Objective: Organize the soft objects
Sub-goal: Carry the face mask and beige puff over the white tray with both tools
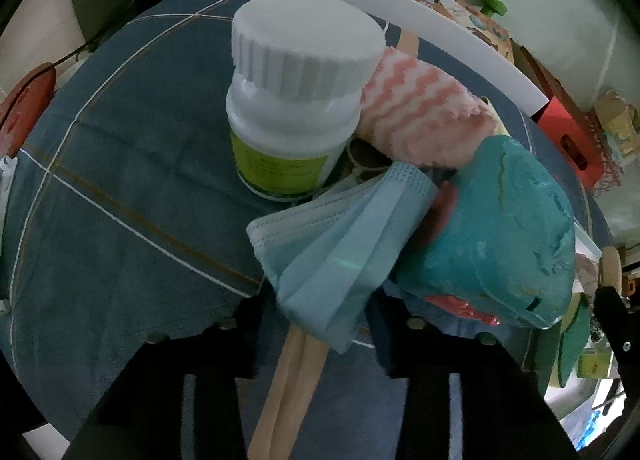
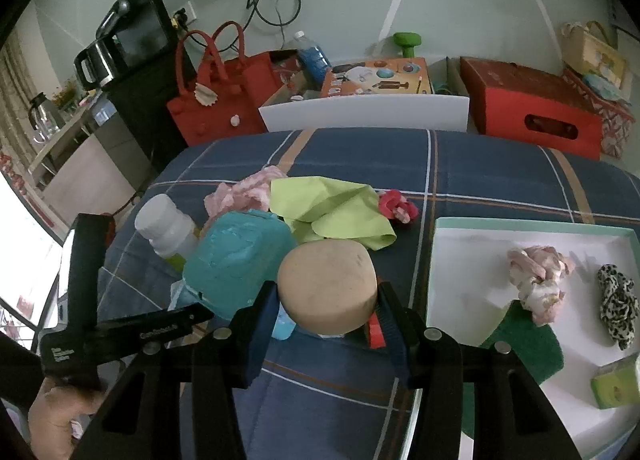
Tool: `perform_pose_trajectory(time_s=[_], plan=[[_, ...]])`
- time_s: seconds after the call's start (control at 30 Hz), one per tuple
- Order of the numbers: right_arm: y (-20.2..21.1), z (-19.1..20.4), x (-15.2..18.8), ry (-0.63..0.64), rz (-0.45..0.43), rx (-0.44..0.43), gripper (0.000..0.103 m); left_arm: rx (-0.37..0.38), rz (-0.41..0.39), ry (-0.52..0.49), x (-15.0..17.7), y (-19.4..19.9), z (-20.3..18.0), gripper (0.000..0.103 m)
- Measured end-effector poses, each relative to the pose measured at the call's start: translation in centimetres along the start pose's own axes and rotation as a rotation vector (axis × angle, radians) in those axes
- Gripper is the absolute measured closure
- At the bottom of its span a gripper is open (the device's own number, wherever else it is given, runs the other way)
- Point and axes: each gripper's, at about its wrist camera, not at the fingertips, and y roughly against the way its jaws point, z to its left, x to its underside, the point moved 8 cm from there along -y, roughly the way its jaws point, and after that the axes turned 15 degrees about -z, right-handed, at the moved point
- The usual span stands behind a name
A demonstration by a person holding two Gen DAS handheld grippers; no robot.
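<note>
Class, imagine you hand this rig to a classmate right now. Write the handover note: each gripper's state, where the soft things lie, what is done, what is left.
Left gripper: shut on the blue face mask, beside the white bottle and wooden sticks.
Right gripper: shut on the tan round sponge, beside the tray.
Done: pink cloth, leopard scrunchie and green cloth lie in the white tray.
Left: carry sponge and mask to the tray, then the lime cloth, pink striped cloth and probably the red flower on the table. The teal block may be hard; check.
</note>
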Motion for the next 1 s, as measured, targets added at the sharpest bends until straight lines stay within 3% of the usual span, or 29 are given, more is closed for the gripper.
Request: perform_pose_trajectory(time_s=[0.23,0.77,1.0], plan=[[0.0,-0.5,0.1,-0.003,0.002,0.01,0.05,0.014,-0.018,-0.009,0.1,1.1,-0.3,0.071],[0.6,-2.0,-0.1,-0.014,-0.002,0.031,0.05,0.046,-0.133,0.039,-2.0,6.1,0.7,0.072],[2.3,-2.5,-1.3,-0.013,-0.051,0.038,0.05,0.07,-0.204,0.052,-3.5,8.2,-0.2,0.072]])
